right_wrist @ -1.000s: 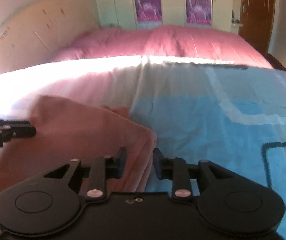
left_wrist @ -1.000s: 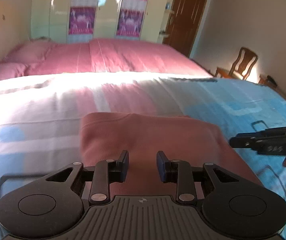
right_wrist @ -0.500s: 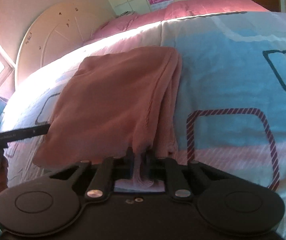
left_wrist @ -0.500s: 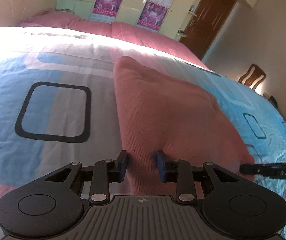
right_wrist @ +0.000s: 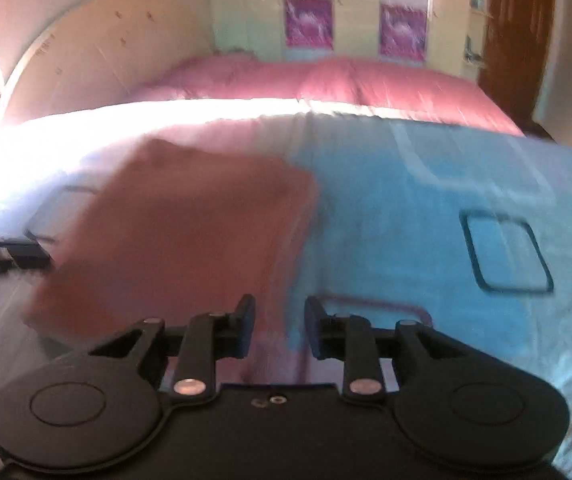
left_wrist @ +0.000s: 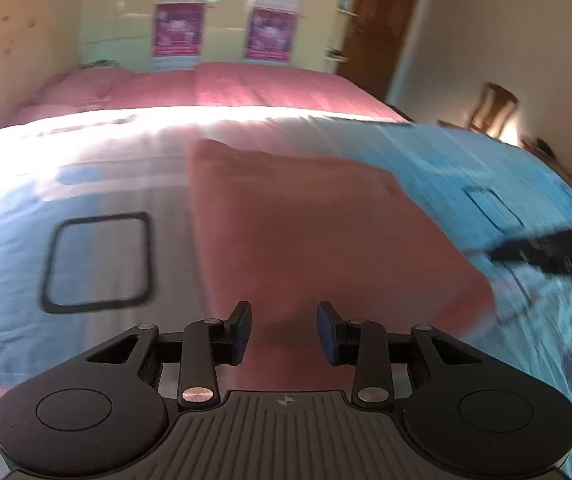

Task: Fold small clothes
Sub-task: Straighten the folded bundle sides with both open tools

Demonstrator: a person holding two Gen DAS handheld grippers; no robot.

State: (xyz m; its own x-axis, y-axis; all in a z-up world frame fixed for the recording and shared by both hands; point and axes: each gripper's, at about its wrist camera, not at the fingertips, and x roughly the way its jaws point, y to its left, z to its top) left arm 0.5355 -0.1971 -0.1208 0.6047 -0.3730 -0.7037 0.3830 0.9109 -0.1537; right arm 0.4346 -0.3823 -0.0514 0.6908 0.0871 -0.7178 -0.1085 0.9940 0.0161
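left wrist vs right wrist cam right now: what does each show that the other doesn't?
Left wrist only: a wooden chair by the right wall, and the right gripper entering from the right edge.

Right wrist only: the curved headboard and the left gripper's tip at the left edge.

Both: the folded pink garment lying on the blue patterned bedspread, the pink duvet behind, purple posters, and each camera's own fingers apart with nothing gripped.

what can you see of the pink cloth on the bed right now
The pink cloth is a dusty salmon, soft-looking fabric, folded into a rough rectangle with layered edges along one side. It lies flat on the blue and white patterned bedspread. Both views are blurred, so the weave is unclear. Neither tool appears to grip it.
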